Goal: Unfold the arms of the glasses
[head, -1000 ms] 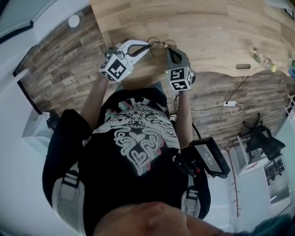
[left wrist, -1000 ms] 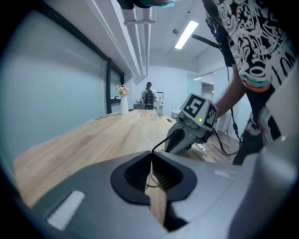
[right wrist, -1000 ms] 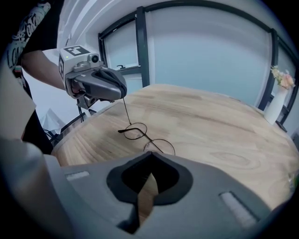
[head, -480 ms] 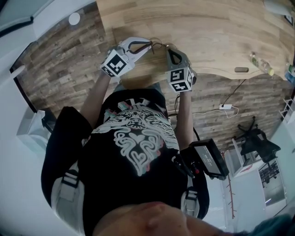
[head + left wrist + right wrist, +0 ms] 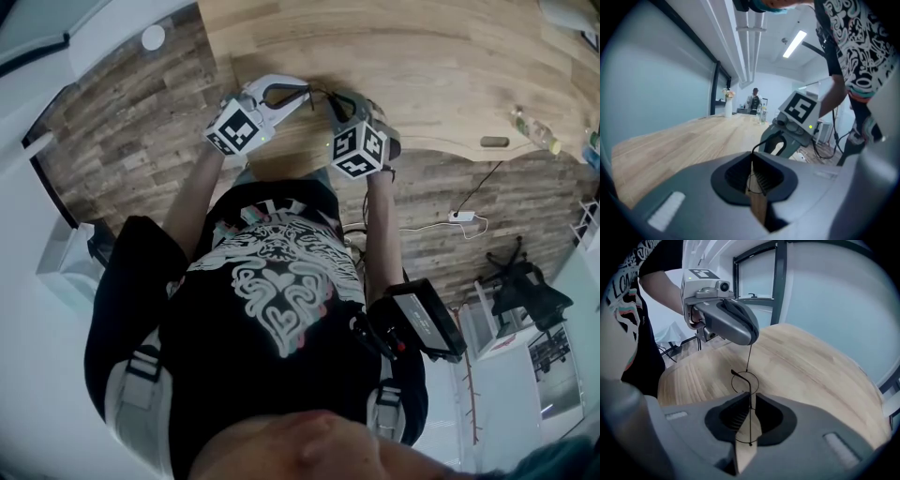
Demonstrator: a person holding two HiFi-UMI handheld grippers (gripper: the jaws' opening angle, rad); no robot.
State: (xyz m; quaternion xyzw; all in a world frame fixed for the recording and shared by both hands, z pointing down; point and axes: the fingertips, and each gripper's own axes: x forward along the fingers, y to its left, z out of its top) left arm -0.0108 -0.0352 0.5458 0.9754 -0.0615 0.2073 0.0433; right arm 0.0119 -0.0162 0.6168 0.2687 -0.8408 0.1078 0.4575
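Thin round wire glasses [image 5: 750,404], apparently held aloft.

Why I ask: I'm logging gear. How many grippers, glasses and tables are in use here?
Grippers: 2 (left gripper, right gripper)
Glasses: 1
Table: 1
Total: 4

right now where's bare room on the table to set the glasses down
Bare table beyond the glasses, rightward up to the bottle. Crowded at the near edge, where the left hand-held gripper and right hand-held gripper grip them.

light wooden table [image 5: 422,66], bottle [image 5: 535,126] atop
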